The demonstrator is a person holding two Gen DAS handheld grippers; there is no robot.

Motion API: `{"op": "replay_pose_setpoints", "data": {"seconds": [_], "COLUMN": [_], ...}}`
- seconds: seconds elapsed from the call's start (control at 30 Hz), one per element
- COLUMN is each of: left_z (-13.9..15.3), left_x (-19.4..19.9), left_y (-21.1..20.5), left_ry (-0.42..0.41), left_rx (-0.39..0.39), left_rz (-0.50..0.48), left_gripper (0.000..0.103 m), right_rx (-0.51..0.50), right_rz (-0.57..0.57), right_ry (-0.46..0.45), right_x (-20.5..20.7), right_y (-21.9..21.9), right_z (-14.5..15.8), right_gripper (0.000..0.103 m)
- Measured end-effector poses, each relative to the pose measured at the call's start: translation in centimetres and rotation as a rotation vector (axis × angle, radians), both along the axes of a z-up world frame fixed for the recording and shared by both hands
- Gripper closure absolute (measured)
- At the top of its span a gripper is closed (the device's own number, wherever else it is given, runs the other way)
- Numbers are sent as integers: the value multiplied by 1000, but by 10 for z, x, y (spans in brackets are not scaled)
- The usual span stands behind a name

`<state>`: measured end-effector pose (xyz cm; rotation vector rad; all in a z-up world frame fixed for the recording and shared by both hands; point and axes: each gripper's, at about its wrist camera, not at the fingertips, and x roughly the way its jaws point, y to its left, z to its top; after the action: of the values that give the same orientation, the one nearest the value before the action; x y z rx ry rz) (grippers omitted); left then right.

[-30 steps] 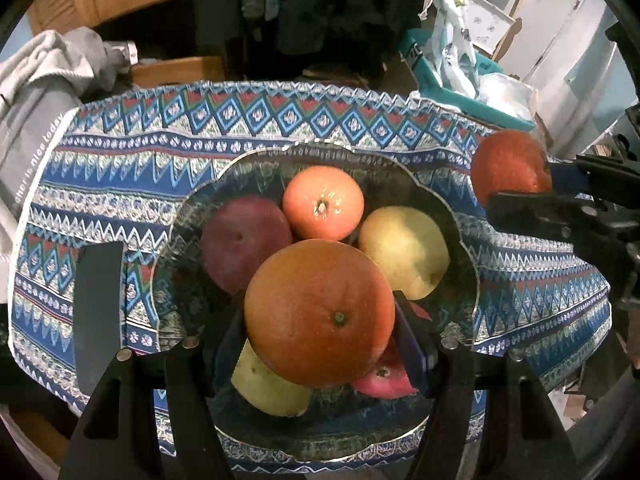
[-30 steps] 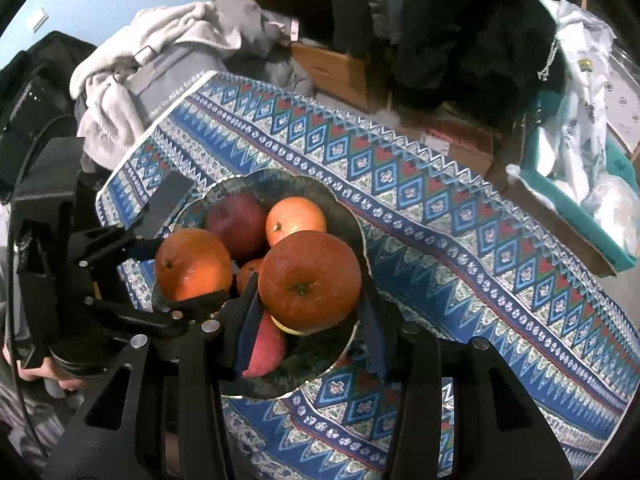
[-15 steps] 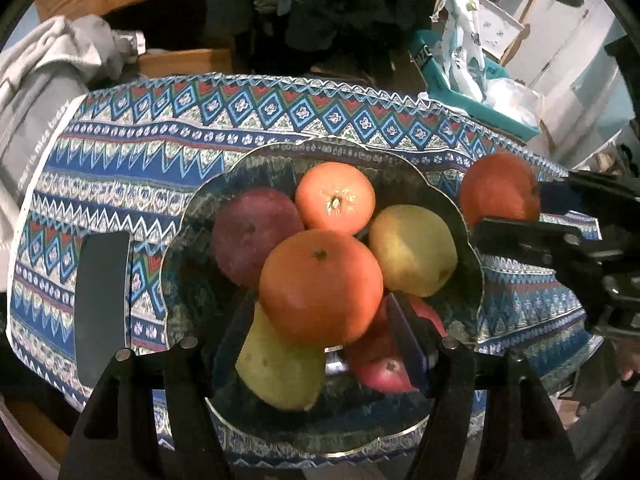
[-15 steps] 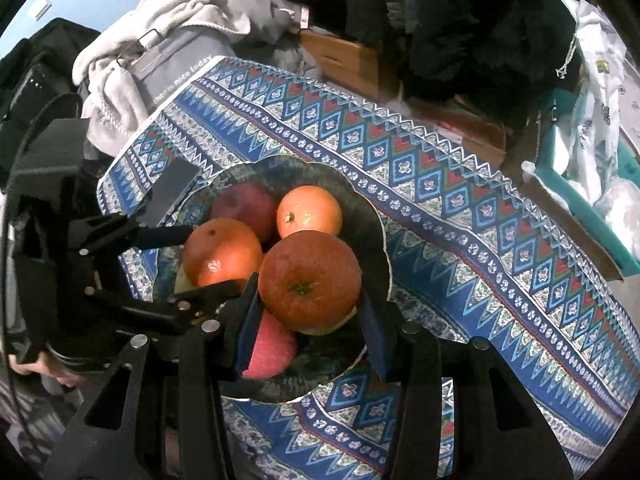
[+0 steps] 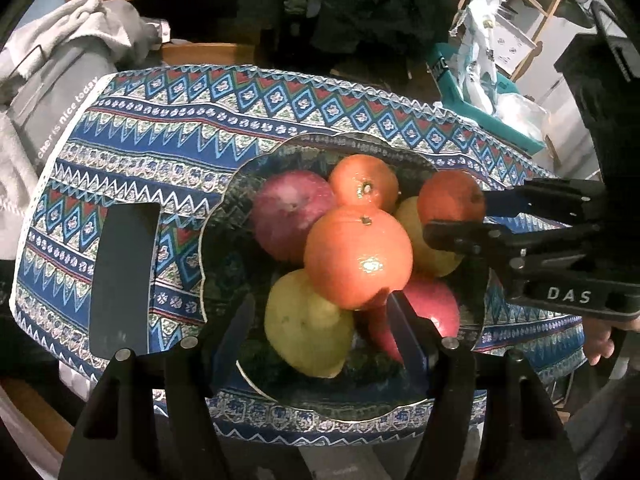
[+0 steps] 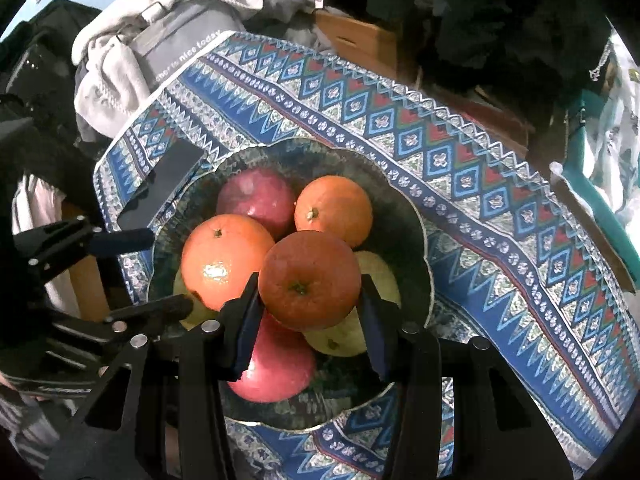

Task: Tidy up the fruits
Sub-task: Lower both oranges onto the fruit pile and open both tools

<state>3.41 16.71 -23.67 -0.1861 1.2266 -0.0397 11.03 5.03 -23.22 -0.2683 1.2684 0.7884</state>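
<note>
Resting on top of the fruit pile, a large orange (image 5: 358, 256) sits in the glass bowl (image 5: 224, 216) with the left gripper (image 5: 320, 328) spread open around its near side; the left finger stands clear of the fruit, while whether the blue pad on the right just touches the peel cannot be told. Beneath and around that orange lie a yellow pear (image 5: 308, 324), a red apple (image 5: 432, 308), a dark red apple (image 5: 290, 210), a smaller orange (image 5: 364, 184) at the far side and a second pear (image 5: 416, 236) to the right. In the right wrist view a darker orange (image 6: 310, 280) is clamped between the blue pads of the right gripper (image 6: 310, 312), held above the pile over the bowl's near half, right beside the large orange; whether it touches the fruit under it cannot be told. The left wrist view shows the same gripper reaching in from the right with that fruit at its tips. The bowl stands on a blue patterned tablecloth (image 5: 200, 136), and a black phone (image 5: 124, 276) lies flat on the cloth just left of the bowl. Beyond the table edge sits a heap of grey clothing (image 6: 168, 40), and a teal bin (image 5: 480, 96) stands behind the table to the right.
</note>
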Motion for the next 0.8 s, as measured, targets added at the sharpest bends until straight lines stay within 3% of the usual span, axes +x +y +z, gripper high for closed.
{"op": "replay_pose_setpoints", "data": {"seconds": [0.53, 0.8], "left_z": [2, 15], "left_x": [-5, -9], "left_y": [2, 0], "left_ry": [-1, -32], "left_rx": [3, 17], "left_rz": [-5, 0], "left_gripper": [33, 33], "right_rx": [21, 6], "right_rz": [1, -11], "right_ry": [35, -18], "right_x": [1, -7], "right_y": [5, -3], "right_z": [1, 15], "right_gripper": [52, 51]}}
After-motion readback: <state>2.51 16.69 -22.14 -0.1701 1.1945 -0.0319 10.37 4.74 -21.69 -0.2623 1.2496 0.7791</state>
